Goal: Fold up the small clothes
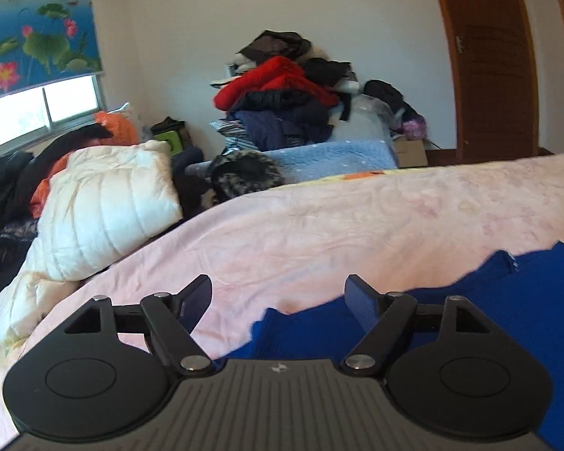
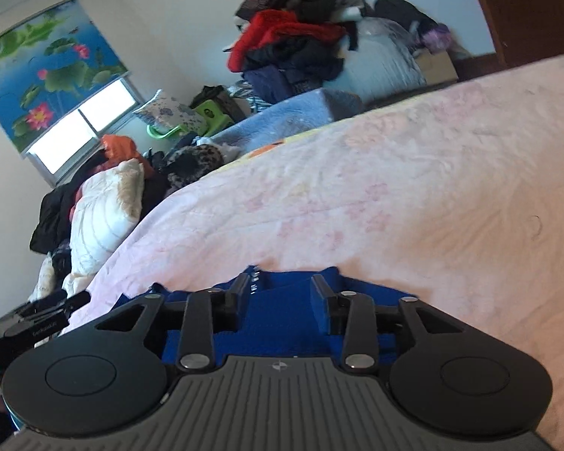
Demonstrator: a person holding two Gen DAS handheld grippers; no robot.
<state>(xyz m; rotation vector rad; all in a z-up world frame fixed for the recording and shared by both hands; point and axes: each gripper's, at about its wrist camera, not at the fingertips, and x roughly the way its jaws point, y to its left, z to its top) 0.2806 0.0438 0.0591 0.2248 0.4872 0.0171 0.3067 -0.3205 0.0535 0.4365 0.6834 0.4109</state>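
A blue knitted garment (image 1: 488, 300) lies flat on the pink bedspread (image 1: 357, 221). My left gripper (image 1: 278, 297) is open above the garment's far left edge, its fingers wide apart and holding nothing. In the right wrist view the same blue garment (image 2: 278, 312) lies under my right gripper (image 2: 280, 293), which is open with the cloth showing between its fingers. The left gripper (image 2: 45, 312) shows at the left edge of that view.
The pink bedspread (image 2: 413, 188) stretches ahead. A white quilted duvet (image 1: 105, 203) and dark clothes lie at the left. A heap of red and dark clothes (image 1: 282, 97) sits on a blue blanket by the far wall. A wooden door (image 1: 496, 60) stands at the right.
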